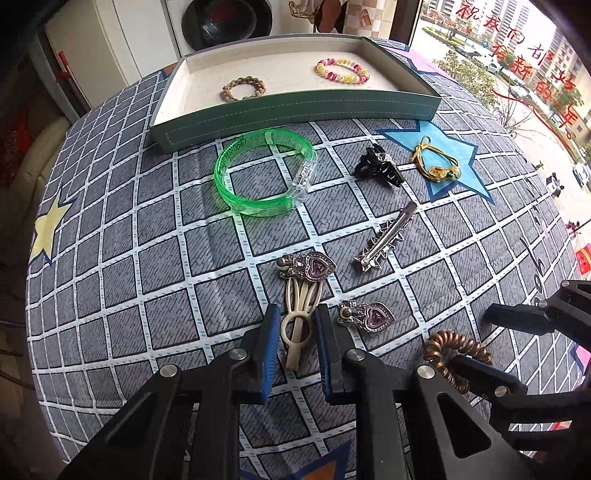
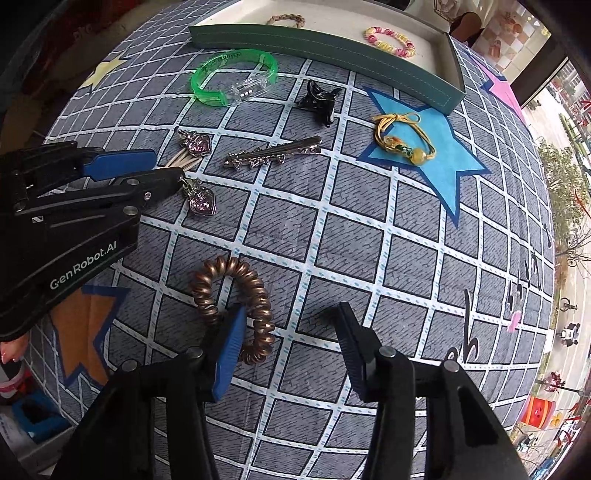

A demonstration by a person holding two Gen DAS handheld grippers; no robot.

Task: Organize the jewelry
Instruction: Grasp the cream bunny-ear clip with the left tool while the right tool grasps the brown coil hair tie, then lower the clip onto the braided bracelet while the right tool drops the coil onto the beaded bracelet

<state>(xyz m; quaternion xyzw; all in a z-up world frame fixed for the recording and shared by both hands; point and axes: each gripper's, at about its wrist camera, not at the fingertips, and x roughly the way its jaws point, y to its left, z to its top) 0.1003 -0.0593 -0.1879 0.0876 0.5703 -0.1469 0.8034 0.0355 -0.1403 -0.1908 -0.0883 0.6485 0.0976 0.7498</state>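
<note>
So far two bracelets [image 1: 243, 88] are laid in the tray [image 1: 295, 110]; seven pieces are left on the cloth. Left gripper [image 1: 295, 332] is narrowed around the cream hair clip [image 1: 295, 325], contact unclear; right gripper [image 2: 288, 347] is half open, one finger inside the coil hair tie [image 2: 236, 295].

Home: washing machine [image 1: 225, 22] behind cloth-covered table [image 1: 110, 258] (street-facing window [image 1: 517, 74]).

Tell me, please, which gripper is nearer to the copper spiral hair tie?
Right. The right gripper straddles the copper spiral hair tie, one finger inside its loop; the left gripper sits apart, around the beige hair clip.
</note>
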